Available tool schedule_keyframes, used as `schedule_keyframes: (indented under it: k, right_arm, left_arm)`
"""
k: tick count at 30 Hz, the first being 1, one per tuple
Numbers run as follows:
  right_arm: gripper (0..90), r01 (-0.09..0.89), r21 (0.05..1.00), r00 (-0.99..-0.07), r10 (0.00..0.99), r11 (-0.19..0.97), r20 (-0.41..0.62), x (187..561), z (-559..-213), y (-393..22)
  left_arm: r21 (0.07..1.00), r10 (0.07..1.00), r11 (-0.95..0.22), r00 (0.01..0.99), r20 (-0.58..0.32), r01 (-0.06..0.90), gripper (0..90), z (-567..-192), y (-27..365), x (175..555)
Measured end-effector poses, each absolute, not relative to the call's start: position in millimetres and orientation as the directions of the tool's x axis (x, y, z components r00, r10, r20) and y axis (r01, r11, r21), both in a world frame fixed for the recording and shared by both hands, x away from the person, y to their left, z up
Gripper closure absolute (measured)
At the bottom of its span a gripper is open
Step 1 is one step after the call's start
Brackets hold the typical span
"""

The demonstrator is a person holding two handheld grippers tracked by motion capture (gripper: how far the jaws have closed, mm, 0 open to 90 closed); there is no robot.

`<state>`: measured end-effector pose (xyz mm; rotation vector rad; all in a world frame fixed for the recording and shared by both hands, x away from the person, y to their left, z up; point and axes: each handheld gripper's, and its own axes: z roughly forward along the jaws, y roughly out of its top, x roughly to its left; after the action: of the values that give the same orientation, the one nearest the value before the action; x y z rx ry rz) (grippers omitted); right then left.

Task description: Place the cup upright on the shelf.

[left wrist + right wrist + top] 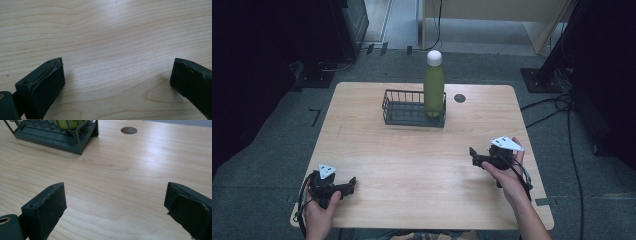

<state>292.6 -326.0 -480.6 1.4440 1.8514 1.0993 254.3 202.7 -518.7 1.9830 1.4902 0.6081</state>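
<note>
One green bottle (434, 85), white cap, upright in one dark wire basket (404, 114) near desk (412, 165) far edge. Left gripper (351, 185), near-left corner, jaws apart, empty. Right gripper (472, 155), right edge, likewise.

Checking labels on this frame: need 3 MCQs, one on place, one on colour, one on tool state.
1. Where is the bottle?
A. Lying on the table
B. Standing in the basket, at its right end
C. Held in the right tool

2. What colour is the bottle's cap?
A. White
B. Black
C. Red

3. How is the right tool?
A. Shut on the bottle
B. Shut, empty
C. Open, empty

Key:
1. B: the high view shows it upright inside the wire rim, at the right end.
2. A: a white cap tops the green body.
3. C: in the right gripper view the jaws stand wide apart with bare table between them.
</note>
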Motion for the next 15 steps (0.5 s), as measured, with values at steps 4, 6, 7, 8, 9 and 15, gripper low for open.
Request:
schedule_keyframes:
  k: [4, 6, 7, 8, 9, 15]
  right_arm:
    - [4.0, 0.527, 0.846, -0.269, 0.961, 0.087, 0.069, 285, -487, -333]
    - [4.0, 0.534, 0.841, -0.262, 0.963, 0.087, 0.067, 281, -491, -337]
    - [4.0, 0.537, 0.839, -0.259, 0.964, 0.087, 0.065, 280, -492, -339]
    - [4.0, 0.539, 0.838, -0.256, 0.965, 0.085, 0.066, 279, -494, -340]
    - [4.0, 0.541, 0.837, -0.251, 0.965, 0.082, 0.068, 277, -496, -342]
    - [4.0, 0.557, 0.828, -0.223, 0.972, 0.066, 0.073, 267, -504, -353]
  left_arm:
    - [0.685, 0.962, -0.208, 0.272, 0.015, 0.698, 0.0, -519, 203, 254]
    - [0.685, 0.962, -0.208, 0.272, 0.015, 0.698, 0.0, -519, 203, 254]
    - [0.685, 0.962, -0.209, 0.272, 0.015, 0.698, 0.0, -519, 203, 254]
    - [0.685, 0.962, -0.209, 0.272, 0.015, 0.698, 0.0, -519, 203, 254]
    - [0.685, 0.962, -0.209, 0.272, 0.015, 0.698, 0.0, -519, 203, 254]
    - [0.685, 0.962, -0.208, 0.272, 0.015, 0.698, 0.0, -519, 203, 254]
